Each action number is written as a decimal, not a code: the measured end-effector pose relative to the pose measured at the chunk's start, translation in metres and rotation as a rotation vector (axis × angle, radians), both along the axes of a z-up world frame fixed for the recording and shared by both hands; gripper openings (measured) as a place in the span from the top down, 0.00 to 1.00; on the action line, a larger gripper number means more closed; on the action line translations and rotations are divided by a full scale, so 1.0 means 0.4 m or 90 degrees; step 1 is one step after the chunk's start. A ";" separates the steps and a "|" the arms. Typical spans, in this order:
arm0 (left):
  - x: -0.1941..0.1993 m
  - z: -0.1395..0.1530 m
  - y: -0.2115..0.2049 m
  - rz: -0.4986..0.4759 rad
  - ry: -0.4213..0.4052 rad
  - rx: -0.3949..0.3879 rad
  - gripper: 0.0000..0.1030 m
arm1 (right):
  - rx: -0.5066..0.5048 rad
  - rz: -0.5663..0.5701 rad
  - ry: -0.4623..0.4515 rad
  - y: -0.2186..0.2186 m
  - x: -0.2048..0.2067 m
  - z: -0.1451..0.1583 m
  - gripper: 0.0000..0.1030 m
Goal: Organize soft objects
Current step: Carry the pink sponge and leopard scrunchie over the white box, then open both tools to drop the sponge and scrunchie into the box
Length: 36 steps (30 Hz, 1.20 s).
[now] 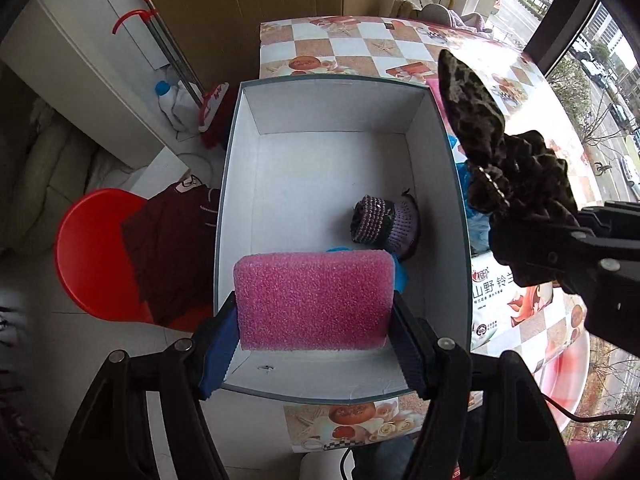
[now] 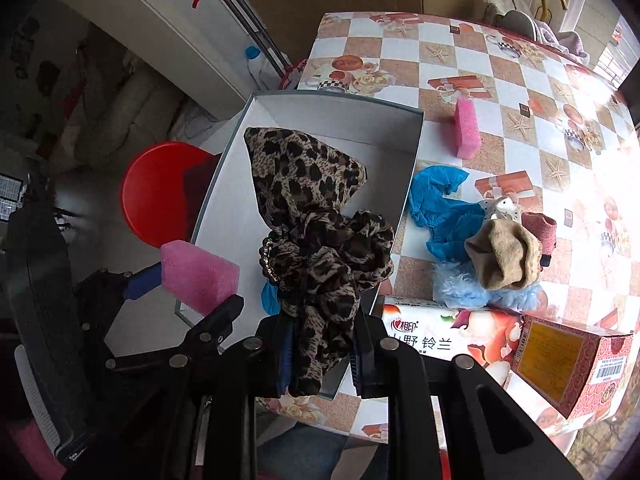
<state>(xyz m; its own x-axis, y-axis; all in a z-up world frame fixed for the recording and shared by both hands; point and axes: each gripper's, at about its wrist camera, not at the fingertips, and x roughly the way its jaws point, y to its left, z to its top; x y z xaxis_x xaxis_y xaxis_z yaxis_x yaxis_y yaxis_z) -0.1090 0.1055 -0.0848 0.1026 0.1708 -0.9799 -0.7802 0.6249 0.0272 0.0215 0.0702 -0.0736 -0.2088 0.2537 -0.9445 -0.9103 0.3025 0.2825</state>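
My left gripper [image 1: 314,334] is shut on a pink sponge [image 1: 314,300] and holds it over the near end of the open white box [image 1: 320,168]; the sponge also shows in the right wrist view [image 2: 198,276]. My right gripper [image 2: 320,360] is shut on a leopard-print scrunchie [image 2: 316,216], held above the box's right wall [image 2: 412,168]; it also shows in the left wrist view [image 1: 508,152]. A purple knitted item [image 1: 384,224] and a blue piece [image 1: 400,272] lie inside the box.
On the checkered table [image 2: 500,92] lie a second pink sponge [image 2: 467,128], a blue plastic glove [image 2: 444,208], a beige sock [image 2: 504,256] on a blue fluffy item [image 2: 460,284], a tissue pack [image 2: 452,340] and a red carton [image 2: 568,364]. A red stool [image 1: 92,256] stands left.
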 end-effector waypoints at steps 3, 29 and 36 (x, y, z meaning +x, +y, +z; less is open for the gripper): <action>0.006 -0.008 -0.006 -0.003 0.007 -0.003 0.29 | -0.002 -0.005 0.006 0.024 -0.003 -0.019 0.78; 0.019 -0.007 -0.003 -0.014 0.008 -0.051 0.20 | 0.015 -0.098 0.107 0.044 0.039 -0.086 0.46; 0.024 0.022 0.034 0.014 -0.079 -0.103 0.00 | 0.036 -0.142 0.120 0.016 0.076 -0.029 0.02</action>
